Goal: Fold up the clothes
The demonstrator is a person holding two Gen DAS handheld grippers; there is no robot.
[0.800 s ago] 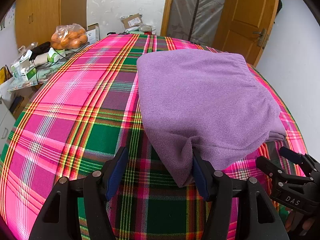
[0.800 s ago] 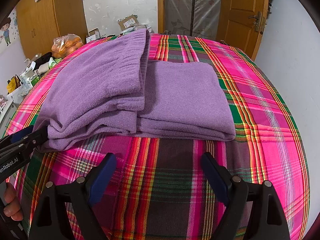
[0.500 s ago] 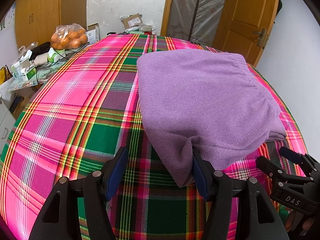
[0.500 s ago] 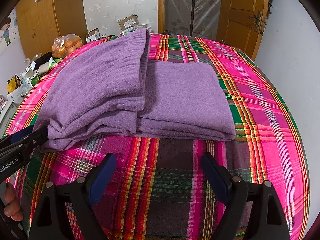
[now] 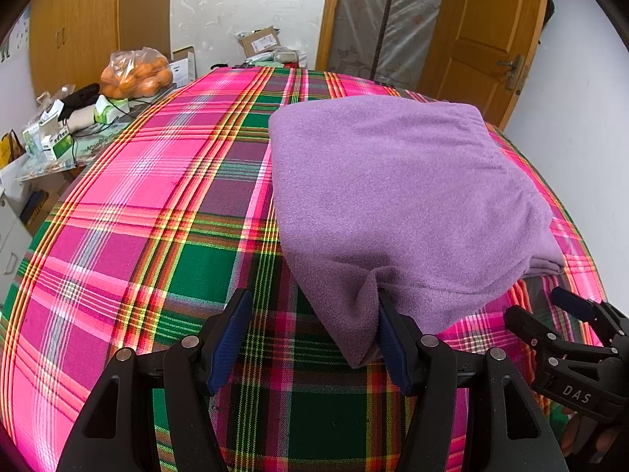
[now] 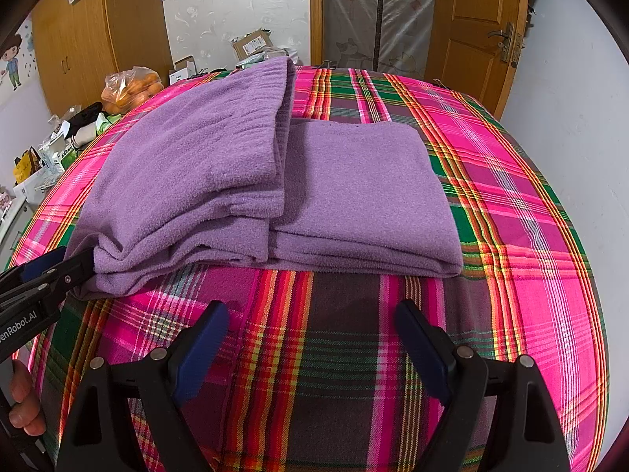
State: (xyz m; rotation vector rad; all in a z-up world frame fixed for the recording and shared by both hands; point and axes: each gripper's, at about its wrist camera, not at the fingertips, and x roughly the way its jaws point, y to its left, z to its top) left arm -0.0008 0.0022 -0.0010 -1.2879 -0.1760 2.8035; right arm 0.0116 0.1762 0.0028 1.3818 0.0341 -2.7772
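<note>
A purple fleece garment lies folded in layers on the plaid-covered table. My left gripper stands open at its near corner. A loose flap of the cloth rests against the inner side of the right finger, while the left finger is clear of it. In the right wrist view the garment shows a thicker fold on the left and a flatter part on the right. My right gripper is open over bare tablecloth, just short of the garment's near edge, with nothing between its fingers.
A bag of oranges, small boxes and a cardboard box crowd a side surface at the far left. A wooden door and a white wall close in on the right. A person's fingers hold the left tool.
</note>
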